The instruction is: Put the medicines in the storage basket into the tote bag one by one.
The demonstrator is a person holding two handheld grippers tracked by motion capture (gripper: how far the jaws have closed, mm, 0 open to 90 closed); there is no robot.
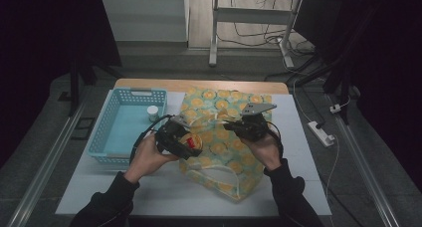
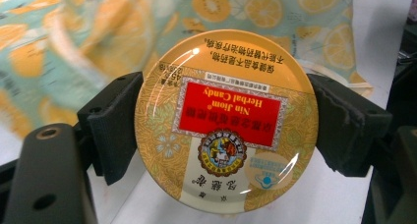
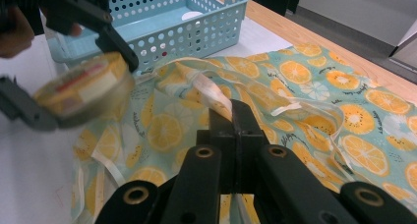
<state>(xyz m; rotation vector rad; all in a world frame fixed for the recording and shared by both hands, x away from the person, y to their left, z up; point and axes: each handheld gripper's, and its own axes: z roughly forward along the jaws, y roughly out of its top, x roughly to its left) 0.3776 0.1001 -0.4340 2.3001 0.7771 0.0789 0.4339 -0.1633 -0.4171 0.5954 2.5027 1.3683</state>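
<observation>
While left gripper point(image 2: 226, 123) clamped on candy tin point(image 2: 226, 121), right gripper point(image 3: 235, 121) pinching bag strap point(image 3: 216, 94), blue basket point(image 1: 112, 132) alongside

Glossy candy tin point(image 2: 226, 121); soft printed cloth bag point(image 1: 224, 137).

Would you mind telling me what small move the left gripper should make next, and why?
Probably carry the candy tin on toward the bag's mouth. The left gripper is clamped on the tin beside the bag, while the right gripper is shut on the bag's white tie, seemingly lifting the opening.
</observation>
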